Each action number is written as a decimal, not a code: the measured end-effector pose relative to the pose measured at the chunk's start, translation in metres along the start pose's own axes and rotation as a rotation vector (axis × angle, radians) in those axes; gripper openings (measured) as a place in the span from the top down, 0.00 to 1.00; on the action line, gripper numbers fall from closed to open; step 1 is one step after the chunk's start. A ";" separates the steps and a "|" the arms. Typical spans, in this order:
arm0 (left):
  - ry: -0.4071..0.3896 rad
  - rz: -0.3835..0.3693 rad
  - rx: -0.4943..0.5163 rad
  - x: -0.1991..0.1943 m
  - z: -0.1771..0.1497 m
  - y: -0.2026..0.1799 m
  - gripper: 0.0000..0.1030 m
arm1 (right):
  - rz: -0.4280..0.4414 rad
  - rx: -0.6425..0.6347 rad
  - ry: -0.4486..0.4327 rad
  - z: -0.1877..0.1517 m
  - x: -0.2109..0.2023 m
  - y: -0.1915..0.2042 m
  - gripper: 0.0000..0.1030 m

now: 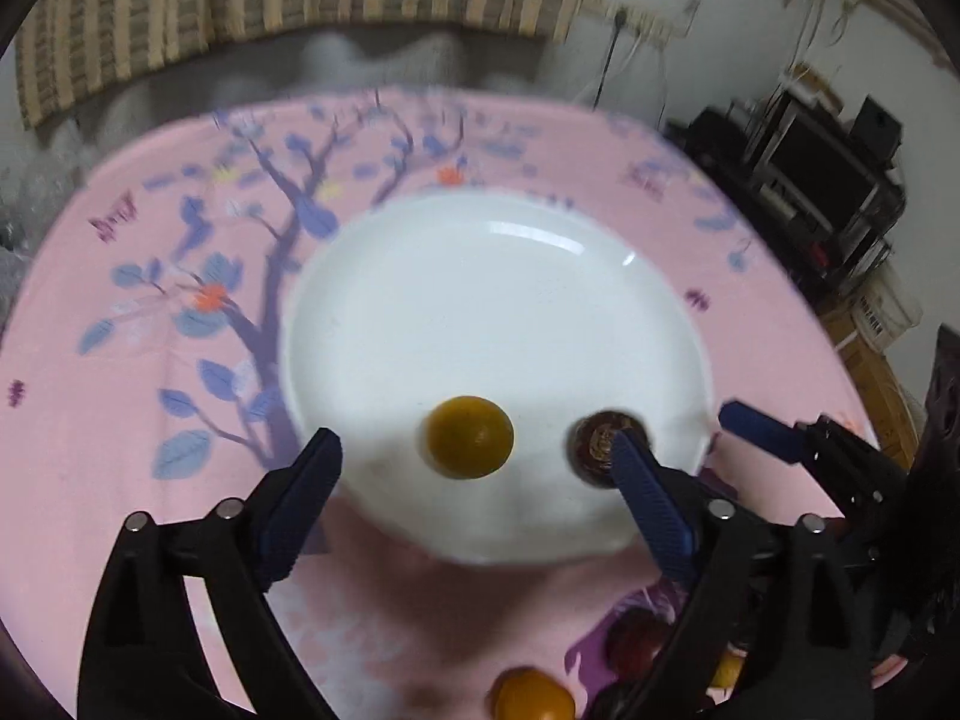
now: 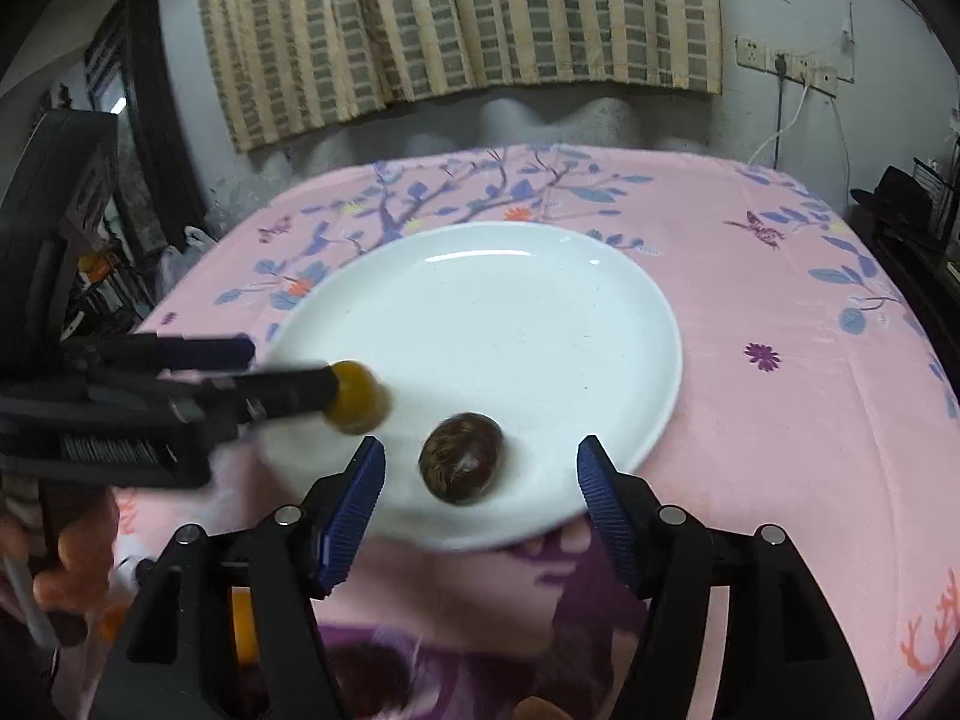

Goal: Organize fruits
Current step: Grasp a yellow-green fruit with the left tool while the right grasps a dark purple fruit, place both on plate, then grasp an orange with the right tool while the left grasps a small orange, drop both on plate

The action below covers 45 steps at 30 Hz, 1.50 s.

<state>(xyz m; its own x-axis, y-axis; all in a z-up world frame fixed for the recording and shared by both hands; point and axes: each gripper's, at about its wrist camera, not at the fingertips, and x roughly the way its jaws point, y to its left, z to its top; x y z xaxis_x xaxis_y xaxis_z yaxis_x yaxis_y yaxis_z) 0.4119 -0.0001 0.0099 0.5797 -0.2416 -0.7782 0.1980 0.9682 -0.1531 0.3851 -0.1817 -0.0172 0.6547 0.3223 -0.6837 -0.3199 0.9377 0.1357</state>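
Pink flowered cloth [image 2: 780,312] covers the counter, carrying a white plate [image 2: 510,300]. Left gripper [image 1: 474,462] jaws spread around an orange fruit [image 1: 469,445]; right gripper [image 2: 480,471] jaws spread around a brown fruit [image 2: 462,459], both on the plate.

left wrist: close, above plate [image 1: 492,312] | right wrist: close, shares plate [image 2: 480,324]

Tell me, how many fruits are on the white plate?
2. An orange fruit sits near the plate's front edge, and a brown fruit lies to its right. More fruits lie off the plate, partly hidden.
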 end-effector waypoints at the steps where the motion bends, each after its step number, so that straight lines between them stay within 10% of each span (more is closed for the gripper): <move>1: -0.017 0.006 0.010 -0.013 -0.004 0.001 0.11 | 0.016 -0.006 -0.010 -0.006 -0.014 0.004 0.34; 9: -0.126 -0.013 -0.006 -0.110 -0.104 0.019 0.09 | 0.182 -0.058 -0.018 -0.076 -0.096 0.047 0.34; 19: -0.075 -0.018 -0.021 -0.112 -0.185 0.024 0.09 | 0.155 -0.100 0.055 -0.098 -0.077 0.073 0.41; 22: -0.067 -0.009 -0.014 -0.106 -0.188 0.025 0.09 | 0.166 -0.089 0.088 -0.102 -0.068 0.071 0.65; 27: -0.004 -0.042 -0.052 -0.085 -0.184 0.031 0.34 | 0.181 -0.065 0.053 -0.102 -0.076 0.065 0.66; 45: 0.027 -0.086 -0.104 -0.075 -0.183 0.041 0.57 | 0.179 -0.062 0.032 -0.099 -0.084 0.061 0.65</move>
<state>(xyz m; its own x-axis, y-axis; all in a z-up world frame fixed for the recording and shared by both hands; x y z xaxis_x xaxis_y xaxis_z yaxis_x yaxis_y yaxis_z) 0.2319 0.0697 -0.0496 0.5427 -0.3238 -0.7750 0.1626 0.9458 -0.2812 0.2430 -0.1639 -0.0226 0.5615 0.4779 -0.6755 -0.4712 0.8557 0.2138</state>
